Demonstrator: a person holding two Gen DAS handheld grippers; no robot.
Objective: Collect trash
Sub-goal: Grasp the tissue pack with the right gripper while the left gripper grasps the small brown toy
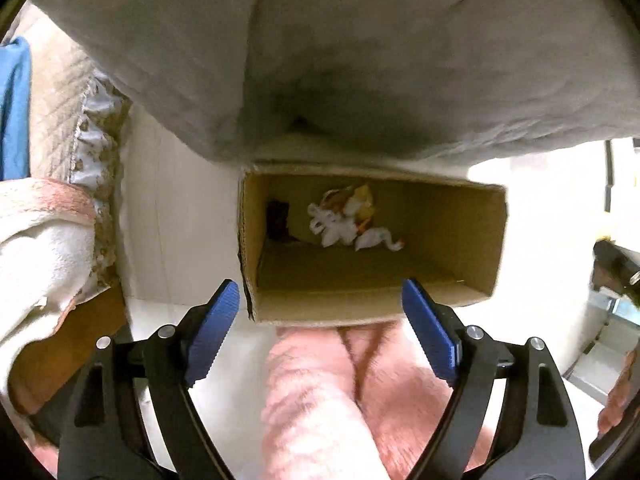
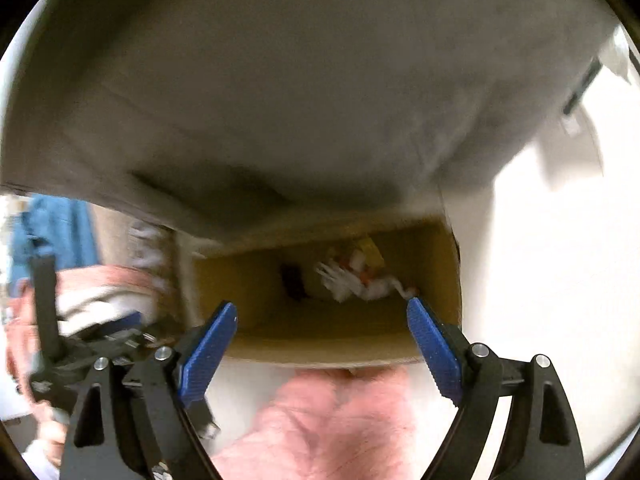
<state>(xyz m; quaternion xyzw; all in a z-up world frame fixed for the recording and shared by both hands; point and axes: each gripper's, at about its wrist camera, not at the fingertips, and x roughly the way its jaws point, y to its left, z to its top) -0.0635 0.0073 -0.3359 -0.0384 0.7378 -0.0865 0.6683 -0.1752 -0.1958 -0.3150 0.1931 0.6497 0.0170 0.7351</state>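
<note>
An open cardboard box (image 1: 460,232) stands on the pale floor under a grey cushion. Inside lie crumpled white tissue (image 1: 340,228), a yellow wrapper (image 1: 362,200) and a dark scrap (image 1: 278,216). My left gripper (image 1: 320,296) is open and empty, just above the box's near rim. The right wrist view is blurred; it shows the same box (image 2: 248,272) with the tissue (image 2: 344,280) and yellow wrapper (image 2: 370,250). My right gripper (image 2: 322,314) is open and empty over the box's near rim.
The grey cushion (image 1: 360,60) overhangs the box's far side. Pink fuzzy legs (image 1: 340,400) are just below the box. A blue cloth (image 1: 14,108) and quilted bedding (image 1: 60,100) lie at the left. The left gripper's black frame (image 2: 80,344) shows left in the right view.
</note>
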